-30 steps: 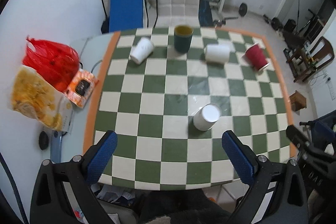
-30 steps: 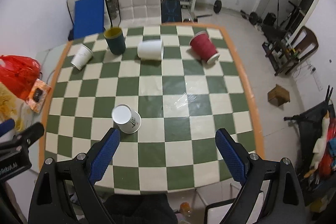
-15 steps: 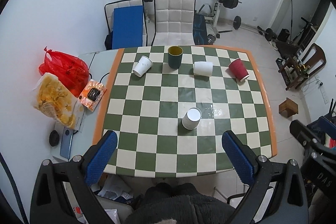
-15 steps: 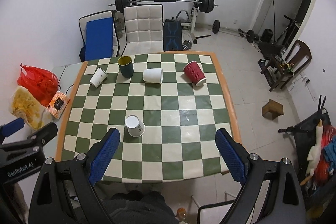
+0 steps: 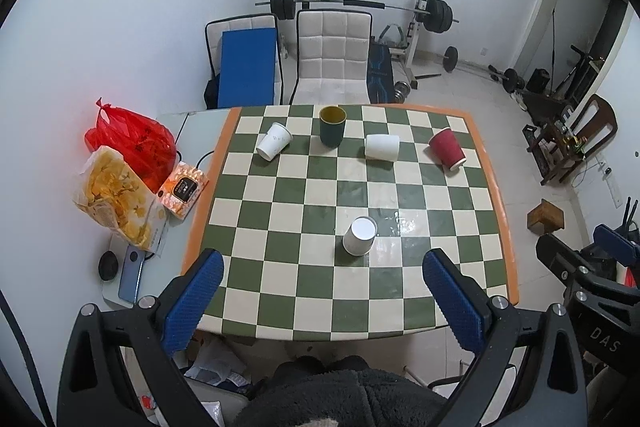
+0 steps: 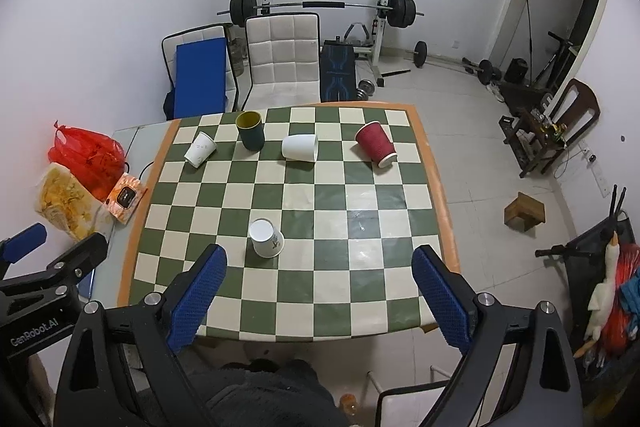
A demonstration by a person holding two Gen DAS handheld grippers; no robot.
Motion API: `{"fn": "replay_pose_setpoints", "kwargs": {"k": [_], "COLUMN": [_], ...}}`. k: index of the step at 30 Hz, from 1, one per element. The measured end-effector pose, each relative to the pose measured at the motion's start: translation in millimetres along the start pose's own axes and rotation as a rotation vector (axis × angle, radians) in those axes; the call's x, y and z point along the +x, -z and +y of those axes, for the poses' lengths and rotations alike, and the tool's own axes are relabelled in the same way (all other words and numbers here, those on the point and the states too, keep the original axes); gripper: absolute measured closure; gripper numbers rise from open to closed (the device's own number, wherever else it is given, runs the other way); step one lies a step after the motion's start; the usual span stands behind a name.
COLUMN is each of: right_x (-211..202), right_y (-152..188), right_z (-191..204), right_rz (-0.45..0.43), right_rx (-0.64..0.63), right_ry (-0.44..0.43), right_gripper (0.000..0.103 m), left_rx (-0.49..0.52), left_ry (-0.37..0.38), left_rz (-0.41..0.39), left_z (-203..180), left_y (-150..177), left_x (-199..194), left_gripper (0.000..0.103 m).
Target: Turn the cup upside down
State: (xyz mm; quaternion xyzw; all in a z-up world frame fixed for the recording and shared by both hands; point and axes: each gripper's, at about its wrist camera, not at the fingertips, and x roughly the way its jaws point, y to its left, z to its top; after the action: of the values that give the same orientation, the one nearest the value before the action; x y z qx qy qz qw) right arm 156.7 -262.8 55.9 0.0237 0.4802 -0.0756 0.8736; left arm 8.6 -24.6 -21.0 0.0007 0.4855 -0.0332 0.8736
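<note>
We've got both grippers, left gripper (image 5: 320, 301) and right gripper (image 6: 320, 297), released wide above the counter (image 5: 492, 195); the white paper cup (image 5: 359, 235) sits upside down, nothing grasped.

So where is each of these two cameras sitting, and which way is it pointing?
Left wrist: on the left gripper, high over the near edge of the checkered table, looking down; blue jaws open, dark lap below.
Right wrist: on the right gripper, same downward look from further right; jaws open, the left gripper's body at the left edge.
Shared: the upside-down paper cup, table and gym gear.
</note>
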Motion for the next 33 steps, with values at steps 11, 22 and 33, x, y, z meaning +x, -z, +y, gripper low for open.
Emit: {"fn": "replay_pose_setpoints", "kwargs": {"k": [11, 22, 33], "right_x": [1.5, 3.7, 7.9], "right_y": [-11.3, -12.8, -12.5], "right_z": [-2.7, -2.6, -2.8], "right_rz": [-0.005, 0.005, 0.008], "right_rx": [0.001, -0.001, -0.009], "right_ry": [-0.007, -0.019, -0.025], "right_gripper": [0.006, 0.006, 0.006], "left_rx": [-0.003, -0.023, -0.043], "left_ry": [-0.002, -0.014, -0.043], "left_rz": [-0.006, 0.001, -0.009], "left_z": [-2.0, -0.4, 6.6], "left_y": [-3.1, -2.6, 0.2], "left_x": [-2.6, -0.5, -4.2], "left_gripper": [0.001, 0.001, 0.001]}}
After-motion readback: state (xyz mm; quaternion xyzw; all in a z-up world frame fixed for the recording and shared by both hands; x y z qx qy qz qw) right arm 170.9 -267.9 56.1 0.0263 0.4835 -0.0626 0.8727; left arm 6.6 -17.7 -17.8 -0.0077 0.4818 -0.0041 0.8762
